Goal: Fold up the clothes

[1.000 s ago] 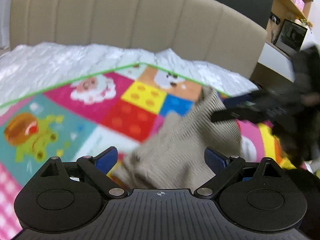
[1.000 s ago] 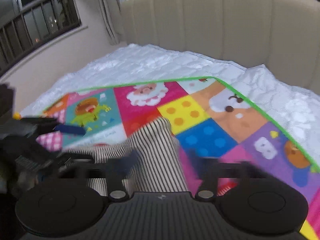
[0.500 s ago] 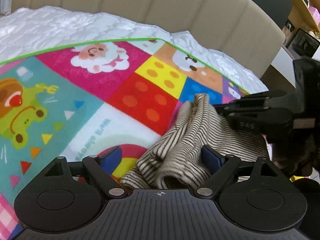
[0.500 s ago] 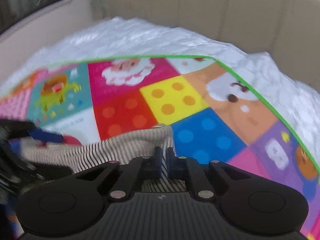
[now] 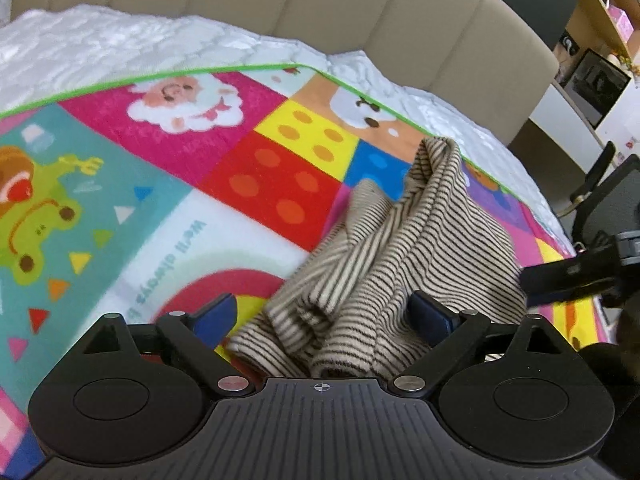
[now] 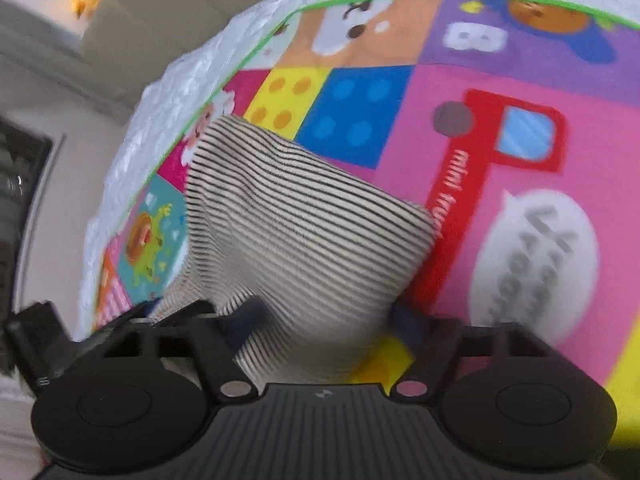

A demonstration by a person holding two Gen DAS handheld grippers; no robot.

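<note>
A beige garment with thin dark stripes (image 5: pixel 400 248) lies bunched on a colourful play mat (image 5: pixel 272 184). My left gripper (image 5: pixel 324 312) hangs low over its near end. Its blue pads (image 5: pixel 216 312) are wide apart and the cloth sits loose between them. In the right wrist view the same garment (image 6: pixel 304 224) spreads flatter on the mat (image 6: pixel 520 220). My right gripper (image 6: pixel 324 316) is opening, with cloth between its blurred fingers but not pinched. One of its fingers (image 5: pixel 560 278) shows at the right edge of the left wrist view.
The mat covers a bed with a white quilt (image 5: pixel 120 48) and a beige padded headboard (image 5: pixel 280 8). A shelf with a dark screen (image 5: pixel 596 84) and an office chair (image 5: pixel 608 196) stand to the right. A window (image 6: pixel 20 200) is on the left wall.
The right gripper was shut on the garment's edge and has now opened, rolling and dropping towards the mat. The garment has sunk onto the mat. The left gripper came lower and stayed open.
</note>
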